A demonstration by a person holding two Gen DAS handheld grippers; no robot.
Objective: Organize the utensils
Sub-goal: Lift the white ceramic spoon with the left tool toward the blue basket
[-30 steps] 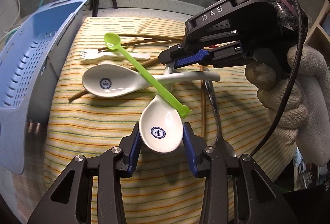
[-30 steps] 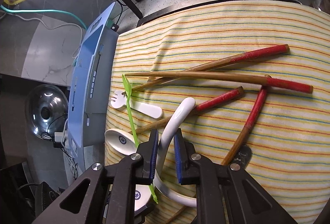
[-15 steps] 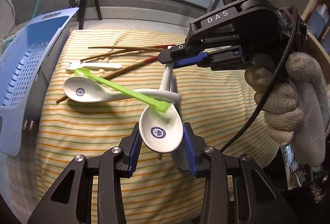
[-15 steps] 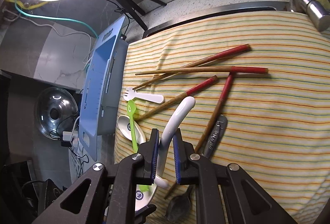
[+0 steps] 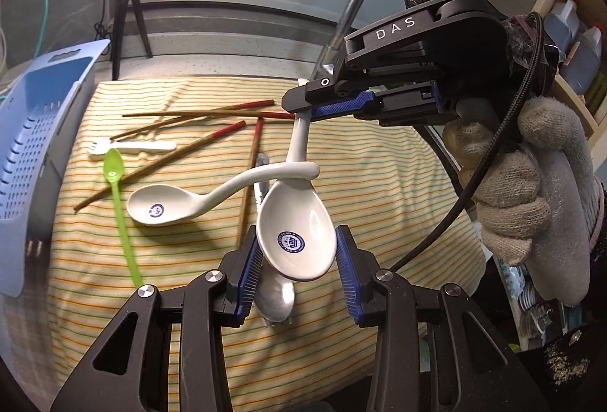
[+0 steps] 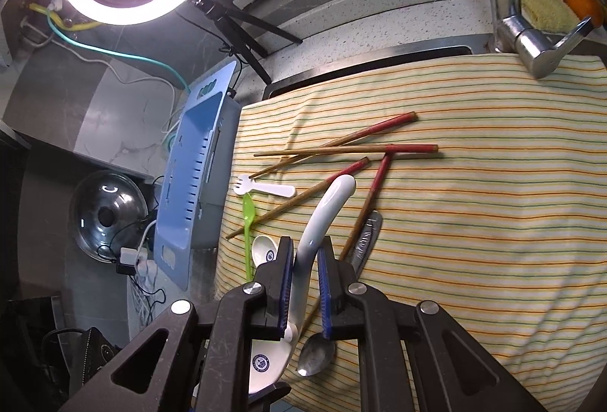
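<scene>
A white ceramic spoon (image 5: 296,241) with a blue crest hangs above the striped cloth (image 5: 379,184). My left gripper (image 5: 297,256) is shut on its bowl, and my right gripper (image 6: 305,260) is shut on its handle (image 6: 334,199). In the left wrist view the right gripper (image 5: 299,101) comes in from the right, in a gloved hand. A second white spoon (image 5: 155,209) lies on the cloth with its handle hooked over the held spoon's neck. A green plastic spoon (image 5: 117,192), a white plastic fork (image 5: 129,146) and several red-tipped chopsticks (image 5: 212,139) lie on the cloth.
A metal spoon (image 5: 275,298) lies under the held spoon. A blue slotted basket (image 5: 38,146) stands at the cloth's left edge. A chrome tap (image 6: 508,13) rises at the back right, and a ring light on a tripod at the back left.
Both grippers have risen with the white spoon between them. The green spoon slid off it to the left and now lies flat on the cloth. The second spoon's handle was dragged along.
</scene>
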